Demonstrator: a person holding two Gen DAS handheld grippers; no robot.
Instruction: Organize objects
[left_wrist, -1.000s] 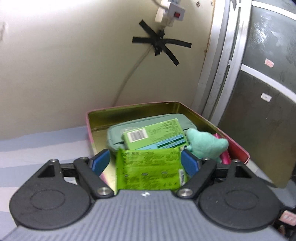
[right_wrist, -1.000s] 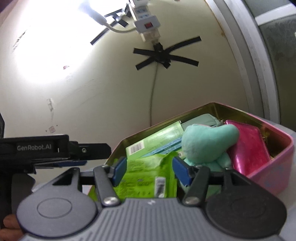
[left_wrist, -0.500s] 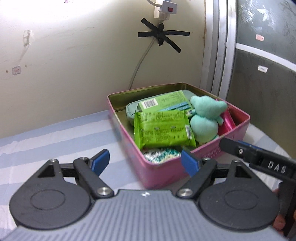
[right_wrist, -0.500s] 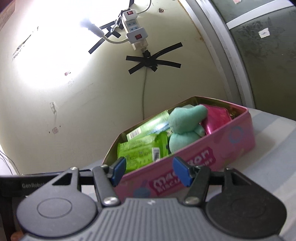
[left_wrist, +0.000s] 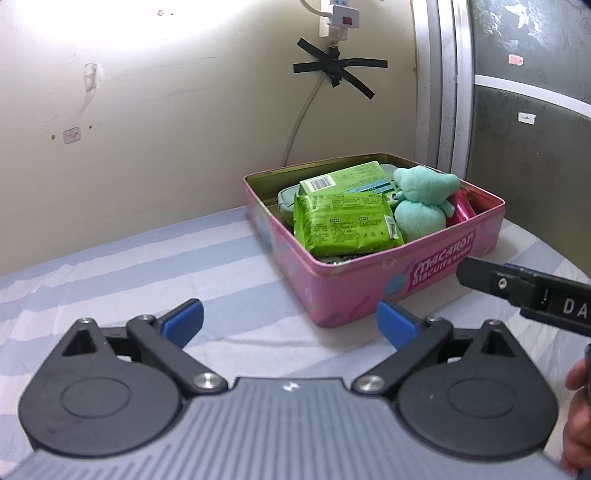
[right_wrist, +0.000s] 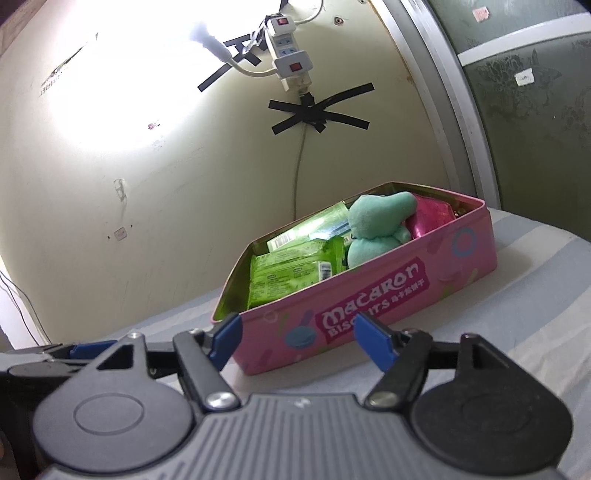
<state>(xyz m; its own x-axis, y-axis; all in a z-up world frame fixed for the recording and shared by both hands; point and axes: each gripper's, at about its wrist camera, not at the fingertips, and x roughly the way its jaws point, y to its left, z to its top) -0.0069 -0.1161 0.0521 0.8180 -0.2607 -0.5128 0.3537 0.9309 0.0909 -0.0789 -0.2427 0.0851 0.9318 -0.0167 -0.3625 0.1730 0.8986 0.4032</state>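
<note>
While both jaws were opening with nothing between them, I had the left hand-held gripper (left_wrist: 290, 320) and right hand-held gripper (right_wrist: 300, 339) just short of the pink biscuit tin (left_wrist: 388, 280), green snack packet (left_wrist: 343, 225) inside it.

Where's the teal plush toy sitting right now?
In the pink tin, both views: the teal plush toy sits right of the green packet, left of the magenta pouch.

I see a blue-and-white striped tabletop (left_wrist: 147, 266). One pink tin (left_wrist: 388, 273) rests directly on it, near the wall.
</note>
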